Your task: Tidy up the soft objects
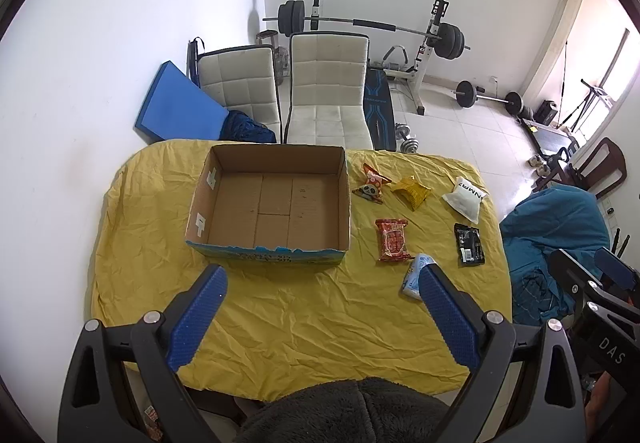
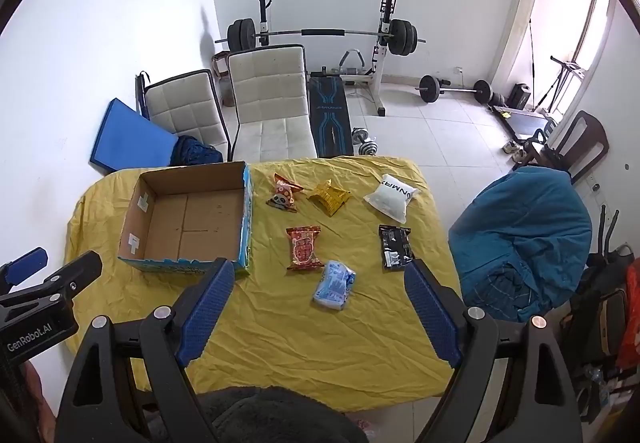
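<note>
Left gripper (image 1: 322, 275): held above near table edge, jaws wide apart, nothing between them. Right gripper (image 2: 320, 275): likewise spread, empty. Judged as opening step, no packet yet lifted. Cardboard box (image 2: 140, 203) sat empty at 10 o'clock on yellow cloth (image 2: 320, 343). Six soft packets lay right of box: blue tissue pack (image 2: 334, 285) nearest, at 12 o'clock from right gripper; red snack bag (image 2: 304, 253) just beyond; black sachet (image 2: 395, 252) at 1 o'clock; panda bag (image 2: 285, 193), gold bag (image 2: 329, 197), white pouch (image 2: 391, 197) farthest. Next move likely called for descent onto tissue pack, gentle closure. Tissue pack seen whole in right view; partly hidden behind pad in left view.
</note>
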### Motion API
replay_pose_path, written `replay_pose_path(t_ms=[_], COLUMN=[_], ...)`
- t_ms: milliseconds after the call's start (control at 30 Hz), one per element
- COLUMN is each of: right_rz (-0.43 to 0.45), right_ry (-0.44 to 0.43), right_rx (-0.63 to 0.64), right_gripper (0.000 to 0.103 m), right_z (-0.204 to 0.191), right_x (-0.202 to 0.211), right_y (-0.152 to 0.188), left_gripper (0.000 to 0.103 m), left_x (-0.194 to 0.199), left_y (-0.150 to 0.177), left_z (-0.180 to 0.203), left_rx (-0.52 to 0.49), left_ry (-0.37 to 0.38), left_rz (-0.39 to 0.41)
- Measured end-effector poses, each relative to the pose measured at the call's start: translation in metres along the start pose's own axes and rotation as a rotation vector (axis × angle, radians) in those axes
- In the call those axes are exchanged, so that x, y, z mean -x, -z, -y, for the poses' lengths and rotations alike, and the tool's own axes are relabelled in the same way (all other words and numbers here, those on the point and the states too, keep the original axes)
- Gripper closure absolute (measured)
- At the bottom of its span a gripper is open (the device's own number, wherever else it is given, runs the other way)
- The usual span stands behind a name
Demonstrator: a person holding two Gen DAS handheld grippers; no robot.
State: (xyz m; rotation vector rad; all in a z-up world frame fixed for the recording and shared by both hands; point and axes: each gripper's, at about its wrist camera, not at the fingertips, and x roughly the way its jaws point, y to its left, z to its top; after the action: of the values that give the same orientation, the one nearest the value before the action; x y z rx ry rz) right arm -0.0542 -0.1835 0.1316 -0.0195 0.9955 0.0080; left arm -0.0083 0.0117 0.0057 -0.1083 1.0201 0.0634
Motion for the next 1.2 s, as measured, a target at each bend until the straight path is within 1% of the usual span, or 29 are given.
replay_pose_path(t_ms=[333,733,1200], right_rz=[-0.019,-0.028,-0.039], right_ry=[-0.009,-0.01,-0.007], right_rx=[0.016,0.016,0.013], right_gripper=[0.014,0.014,0.014], right_z=[-0.002,0.001,0.005], right_x=[-0.004,-0.012,-0.018], right_y=[0.001,0.003,0.005], left_gripper=[0.005,0.005,0.005], left_x=[-0.011,-0.013,-0.019], left_y=[0.006,0.011,0.013], left_z=[0.002,0.003,0.003], left_rx=[0.014,0.017,0.02], left_ry=[0.002,-0.002,0.011], left_rz=[-0.047,-0.051,-0.059])
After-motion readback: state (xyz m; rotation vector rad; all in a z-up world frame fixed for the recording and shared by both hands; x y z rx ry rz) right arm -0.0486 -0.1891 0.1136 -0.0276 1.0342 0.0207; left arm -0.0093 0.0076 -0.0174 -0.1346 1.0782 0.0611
